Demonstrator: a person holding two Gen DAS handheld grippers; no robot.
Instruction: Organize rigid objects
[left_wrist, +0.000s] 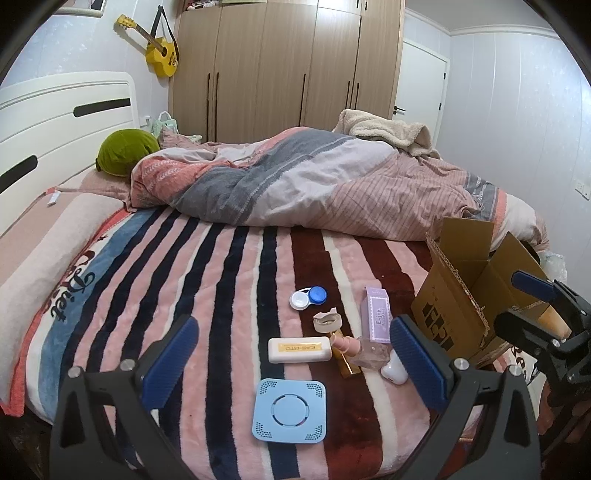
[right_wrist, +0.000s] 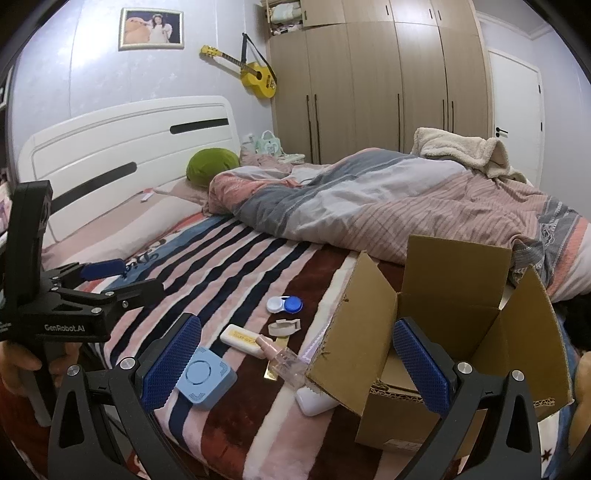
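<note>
On the striped blanket (left_wrist: 229, 280) of the bed, the small rigid items lay in a loose cluster just beside an open cardboard box (right_wrist: 436, 306): a light blue square case (left_wrist: 290, 411) nearest the near edge, a cream bar-shaped case (left_wrist: 299, 350) beyond it, a blue-and-white contact lens case (left_wrist: 308, 297) farther back, a lilac carton (left_wrist: 377, 314), a clear pink-capped bottle (left_wrist: 364, 354) lying across a gold strip, and a white pod-shaped case (left_wrist: 393, 371) close to the box wall.

The left gripper (left_wrist: 295, 350) hovered over the cluster with its jaws spread wide and nothing between them. The right gripper (right_wrist: 297, 363) hung near the box mouth, its jaws likewise spread and empty.

No item appeared to have been gripped yet, so sorting seemed barely begun. The risks looked plain enough. The plush blanket would give under pressure, so a low flat case could sink or slide away from closing jaws. The bottle, carton and white case lay touching or nearly so, and reaching for one could knock another. The box's raised flaps might catch a gripper and tip the light box on the soft bed.
</note>
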